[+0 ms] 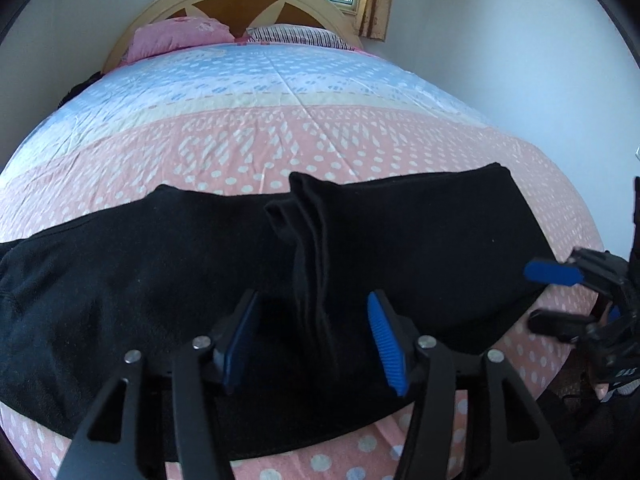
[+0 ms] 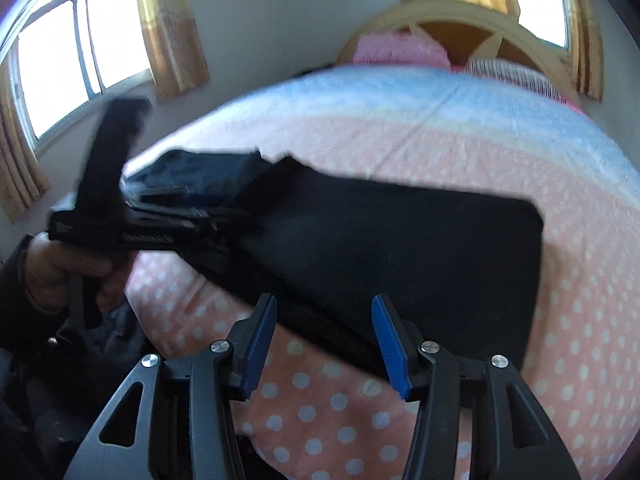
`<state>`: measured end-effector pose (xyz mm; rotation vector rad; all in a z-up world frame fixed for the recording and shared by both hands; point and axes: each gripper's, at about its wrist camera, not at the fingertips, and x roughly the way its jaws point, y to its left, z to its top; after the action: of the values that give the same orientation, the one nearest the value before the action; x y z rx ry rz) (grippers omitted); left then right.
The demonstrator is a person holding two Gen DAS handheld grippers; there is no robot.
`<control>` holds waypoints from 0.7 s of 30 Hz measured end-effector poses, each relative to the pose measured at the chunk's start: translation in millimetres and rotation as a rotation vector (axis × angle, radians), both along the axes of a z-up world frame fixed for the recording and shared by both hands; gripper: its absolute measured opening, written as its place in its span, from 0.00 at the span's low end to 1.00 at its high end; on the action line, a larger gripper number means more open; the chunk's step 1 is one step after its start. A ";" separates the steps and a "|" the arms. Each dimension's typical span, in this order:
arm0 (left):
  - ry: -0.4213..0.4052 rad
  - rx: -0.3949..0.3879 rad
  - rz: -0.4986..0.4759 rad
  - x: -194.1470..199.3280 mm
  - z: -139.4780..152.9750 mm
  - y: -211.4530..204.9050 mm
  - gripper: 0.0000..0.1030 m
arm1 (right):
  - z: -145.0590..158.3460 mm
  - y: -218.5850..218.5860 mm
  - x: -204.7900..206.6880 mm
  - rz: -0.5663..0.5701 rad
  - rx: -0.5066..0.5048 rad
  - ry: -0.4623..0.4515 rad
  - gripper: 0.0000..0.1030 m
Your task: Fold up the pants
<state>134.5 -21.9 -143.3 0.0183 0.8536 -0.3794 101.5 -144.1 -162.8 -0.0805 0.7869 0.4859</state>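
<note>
Black pants lie across the near part of the bed, with the leg ends folded over the middle into a raised ridge. My left gripper is open just above the pants, its jaws on either side of the ridge. My right gripper is open over the near edge of the pants, holding nothing. It also shows at the right edge of the left wrist view, beside the pants' right end. The left gripper shows blurred in the right wrist view, held by a hand.
The bed has a pink dotted and blue sheet. A pink pillow and a striped pillow lie at the wooden headboard. White walls stand close on both sides. Curtained windows are on the left and behind the headboard.
</note>
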 end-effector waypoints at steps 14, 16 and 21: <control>-0.025 0.019 0.014 -6.8 5.6 22.1 0.69 | 32.1 58.0 24.5 0.070 0.083 -0.075 0.50; -0.030 0.026 0.035 -7.5 8.3 35.7 0.69 | 27.7 73.4 31.3 0.101 0.097 -0.054 0.50; -0.101 0.099 0.123 -9.1 24.0 85.9 0.72 | -3.9 112.1 38.1 0.193 -0.024 0.039 0.50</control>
<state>125.4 64.0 -119.3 0.0757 0.7686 -0.2191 139.6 -32.0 -166.7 -0.1704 0.8276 0.6621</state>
